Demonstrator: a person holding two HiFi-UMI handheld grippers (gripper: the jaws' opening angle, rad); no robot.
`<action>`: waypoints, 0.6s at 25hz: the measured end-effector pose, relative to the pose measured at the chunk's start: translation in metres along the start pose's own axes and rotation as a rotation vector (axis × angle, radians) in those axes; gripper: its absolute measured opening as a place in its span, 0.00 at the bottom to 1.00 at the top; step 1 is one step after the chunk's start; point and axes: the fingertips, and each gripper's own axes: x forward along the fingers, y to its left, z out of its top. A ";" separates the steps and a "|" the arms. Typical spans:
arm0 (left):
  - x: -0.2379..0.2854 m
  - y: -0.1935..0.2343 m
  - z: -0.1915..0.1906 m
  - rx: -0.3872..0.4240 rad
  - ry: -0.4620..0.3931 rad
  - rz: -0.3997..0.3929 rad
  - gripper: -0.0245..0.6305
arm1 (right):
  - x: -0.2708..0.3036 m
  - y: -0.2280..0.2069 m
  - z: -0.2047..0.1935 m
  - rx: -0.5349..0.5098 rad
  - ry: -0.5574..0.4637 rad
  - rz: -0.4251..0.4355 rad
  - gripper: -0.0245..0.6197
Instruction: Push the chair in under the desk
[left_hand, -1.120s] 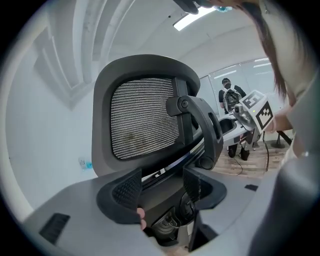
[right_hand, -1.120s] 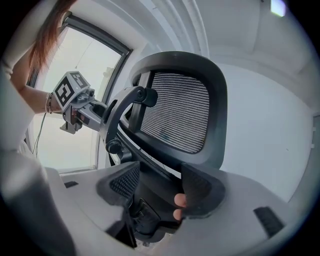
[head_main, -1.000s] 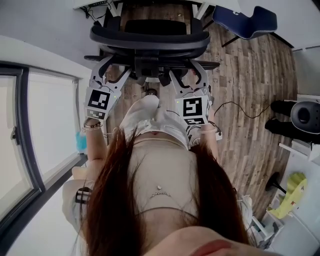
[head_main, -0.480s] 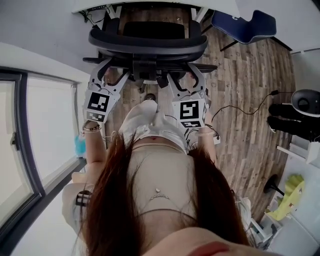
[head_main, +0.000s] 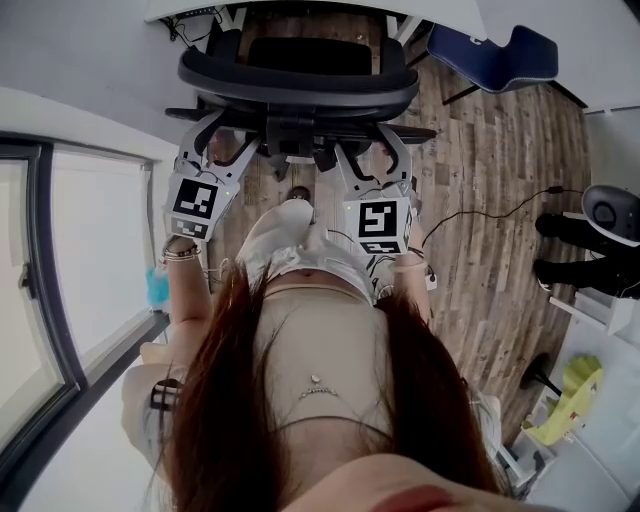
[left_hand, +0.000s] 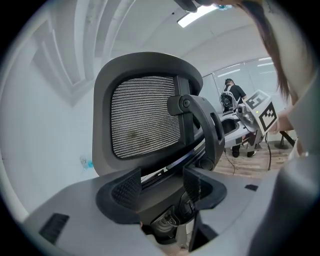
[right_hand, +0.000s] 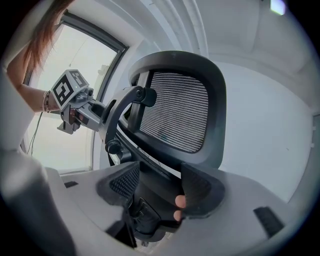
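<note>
The black office chair (head_main: 298, 85) stands at the top of the head view, its seat partly under the white desk (head_main: 200, 8). My left gripper (head_main: 225, 140) and right gripper (head_main: 370, 145) both rest against the chair's back frame, below the backrest. In the left gripper view the mesh chair back (left_hand: 145, 120) rises close ahead, and the left gripper (left_hand: 160, 185) is open with the dark frame between its pads. The right gripper (right_hand: 157, 187) is also open around the frame under the chair (right_hand: 175, 112). Two fingertips (right_hand: 178, 202) show beside its right pad.
A blue chair (head_main: 490, 45) stands at the top right on the wood floor (head_main: 500, 200). A cable (head_main: 470, 215) lies on the floor to the right. A glass wall (head_main: 90, 260) runs along the left. Black equipment (head_main: 610, 225) sits at the right edge. A person (left_hand: 232, 95) stands far off.
Almost nothing differs. Both grippers stay against the chair back, and the head view has shifted slightly.
</note>
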 end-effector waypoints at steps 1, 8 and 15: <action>0.002 0.001 0.000 0.000 -0.001 0.000 0.43 | 0.001 -0.001 0.000 0.000 0.001 0.000 0.45; 0.010 0.007 0.003 -0.004 0.002 -0.002 0.43 | 0.010 -0.007 0.002 0.002 -0.004 0.000 0.45; 0.013 0.010 0.007 -0.002 0.005 -0.006 0.43 | 0.012 -0.011 0.004 0.001 -0.016 -0.007 0.45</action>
